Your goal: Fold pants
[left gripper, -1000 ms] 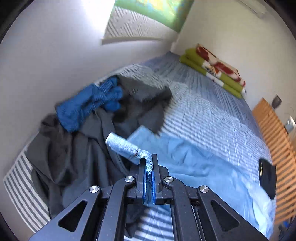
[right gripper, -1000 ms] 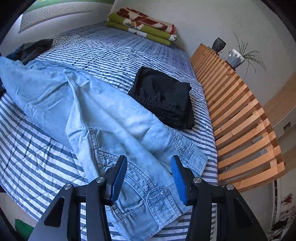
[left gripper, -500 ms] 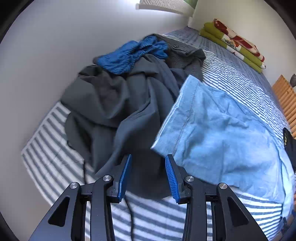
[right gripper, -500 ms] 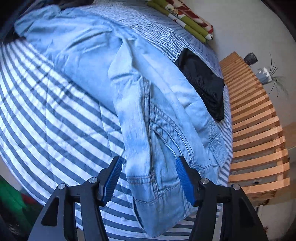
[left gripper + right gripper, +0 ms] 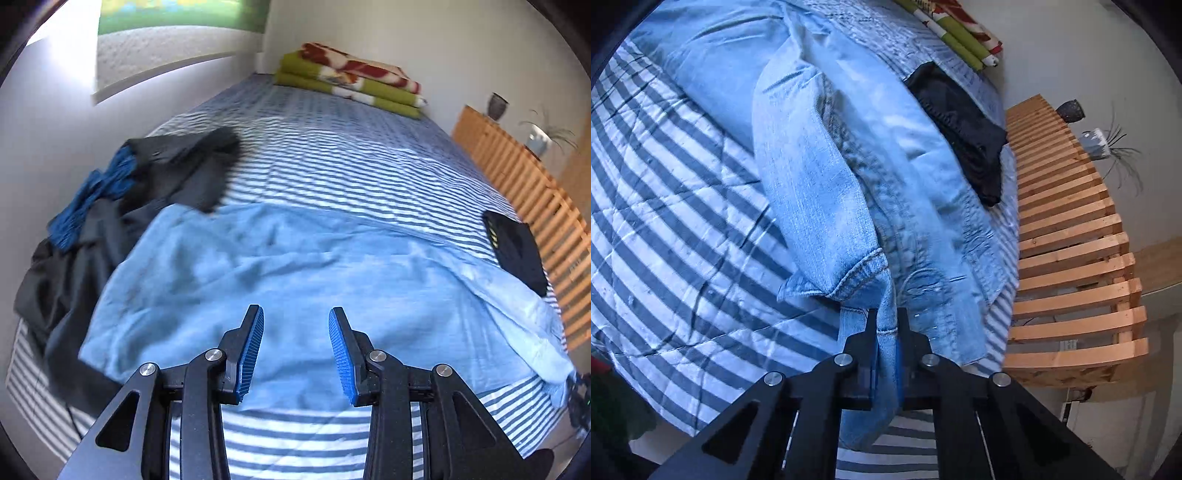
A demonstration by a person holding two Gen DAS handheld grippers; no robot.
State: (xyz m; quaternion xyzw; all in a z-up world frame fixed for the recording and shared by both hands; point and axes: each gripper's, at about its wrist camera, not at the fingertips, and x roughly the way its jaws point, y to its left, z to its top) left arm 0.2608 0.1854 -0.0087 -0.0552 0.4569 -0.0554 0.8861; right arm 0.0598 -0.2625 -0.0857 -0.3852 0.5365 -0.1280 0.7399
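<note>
Jeans [image 5: 295, 266] lay lengthwise across the striped bed [image 5: 332, 155], waistband toward the slatted side.
The right gripper [image 5: 886, 332] angled down, clamped on the waistband edge; the left gripper [image 5: 295, 347] hovered over the legs, tilted down, jaws apart, empty.

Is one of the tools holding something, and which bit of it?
Yes. The right tool is shut on the light blue jeans, pinching the denim at the waistband end. The left tool is open above the jeans and holds nothing.
</note>
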